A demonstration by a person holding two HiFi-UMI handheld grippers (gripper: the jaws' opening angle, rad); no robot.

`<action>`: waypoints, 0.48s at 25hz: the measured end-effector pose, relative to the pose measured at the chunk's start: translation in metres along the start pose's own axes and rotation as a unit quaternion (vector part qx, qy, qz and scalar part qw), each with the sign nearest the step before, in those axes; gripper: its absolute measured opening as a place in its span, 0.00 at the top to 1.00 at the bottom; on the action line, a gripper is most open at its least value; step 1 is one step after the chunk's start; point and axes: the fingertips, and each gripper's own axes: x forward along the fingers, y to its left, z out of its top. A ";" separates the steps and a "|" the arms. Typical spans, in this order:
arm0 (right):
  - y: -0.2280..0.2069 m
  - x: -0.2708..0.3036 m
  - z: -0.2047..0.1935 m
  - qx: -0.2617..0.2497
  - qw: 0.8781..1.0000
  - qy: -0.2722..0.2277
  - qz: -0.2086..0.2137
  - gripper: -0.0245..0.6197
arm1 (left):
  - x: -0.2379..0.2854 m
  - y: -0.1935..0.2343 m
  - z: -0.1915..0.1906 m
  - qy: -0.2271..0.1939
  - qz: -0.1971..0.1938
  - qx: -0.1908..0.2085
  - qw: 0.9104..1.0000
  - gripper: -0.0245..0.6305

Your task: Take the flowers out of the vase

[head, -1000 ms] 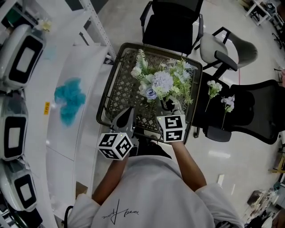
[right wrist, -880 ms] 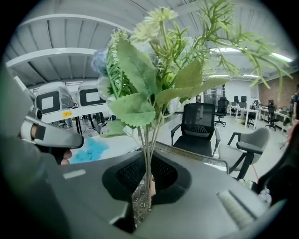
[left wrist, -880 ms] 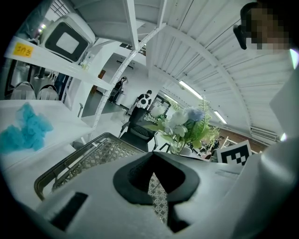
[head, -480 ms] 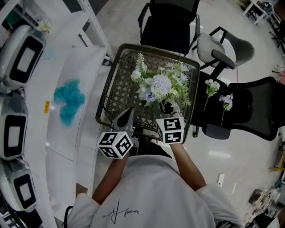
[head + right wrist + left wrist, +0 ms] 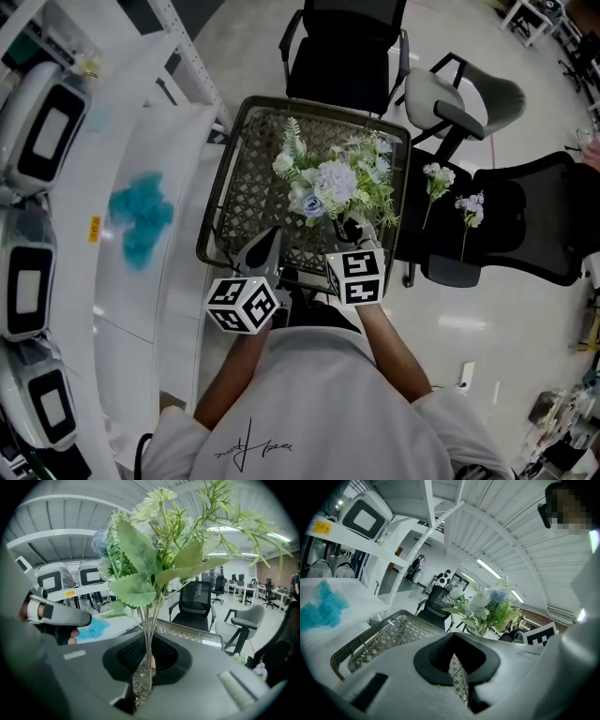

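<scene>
Flowers [image 5: 336, 180] stand over mesh table [image 5: 246, 192], stems clamped in R gripper [image 5: 143, 677]; L gripper [image 5: 457, 674] alongside, jaws pinched to a slit, empty; 2 loose blooms [image 5: 433, 178] lie on black chair [image 5: 530, 220].

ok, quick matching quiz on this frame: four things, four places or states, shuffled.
Things:
1. bouquet
2. two loose flowers
3. blue cloth
4. right gripper

Places or states:
A. on the black chair seat
B. shut on the flower stems
C. above the mesh tabletop
D. on the white counter

Pairs: 1-C, 2-A, 3-D, 4-B
</scene>
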 end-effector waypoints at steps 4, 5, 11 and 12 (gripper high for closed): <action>-0.005 -0.010 -0.007 0.009 1.000 0.003 -0.005 0.91 | -0.001 -0.007 -0.005 0.002 -0.004 0.002 1.000 0.96; -0.006 -0.012 -0.009 0.011 1.000 0.004 -0.007 0.91 | -0.001 -0.009 -0.007 0.003 -0.005 0.002 1.000 0.96; -0.013 -0.024 -0.016 0.020 1.000 0.006 -0.012 0.91 | 0.000 -0.017 -0.019 0.009 -0.008 0.006 1.000 0.96; -0.014 -0.026 -0.017 0.020 1.000 0.006 -0.013 0.91 | 0.000 -0.017 -0.020 0.010 -0.008 0.009 1.000 0.96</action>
